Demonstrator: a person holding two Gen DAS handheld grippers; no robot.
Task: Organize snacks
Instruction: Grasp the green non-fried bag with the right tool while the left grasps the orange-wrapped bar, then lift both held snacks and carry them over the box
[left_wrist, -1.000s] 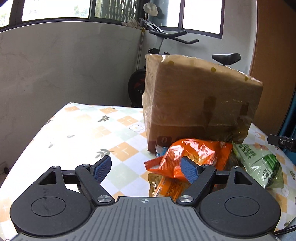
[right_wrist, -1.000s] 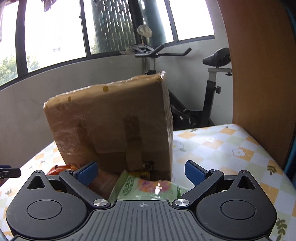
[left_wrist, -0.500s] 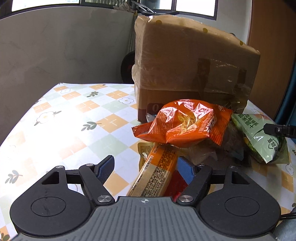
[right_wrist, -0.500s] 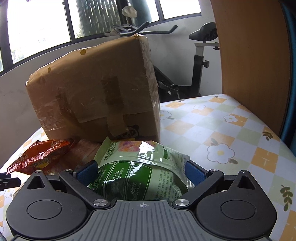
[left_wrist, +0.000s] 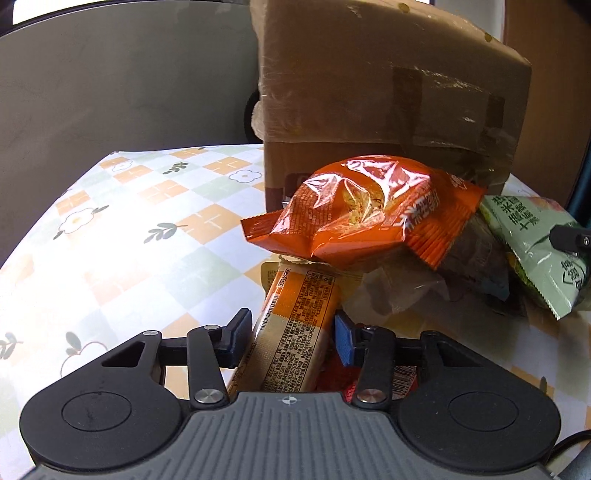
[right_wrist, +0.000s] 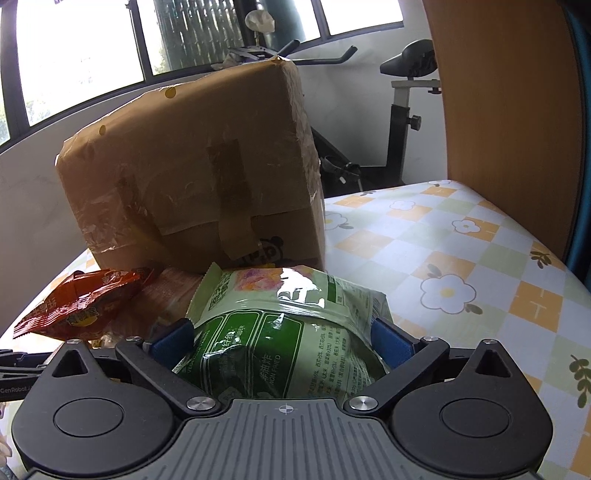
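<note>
snack pile (left_wrist: 369, 221), orange bag covering bar's (left_wrist: 295, 321) far end

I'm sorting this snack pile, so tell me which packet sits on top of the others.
The crinkly orange bag in front of the cardboard box. It rests over the long orange-and-cream packet; the green bag lies off to its side.
</note>
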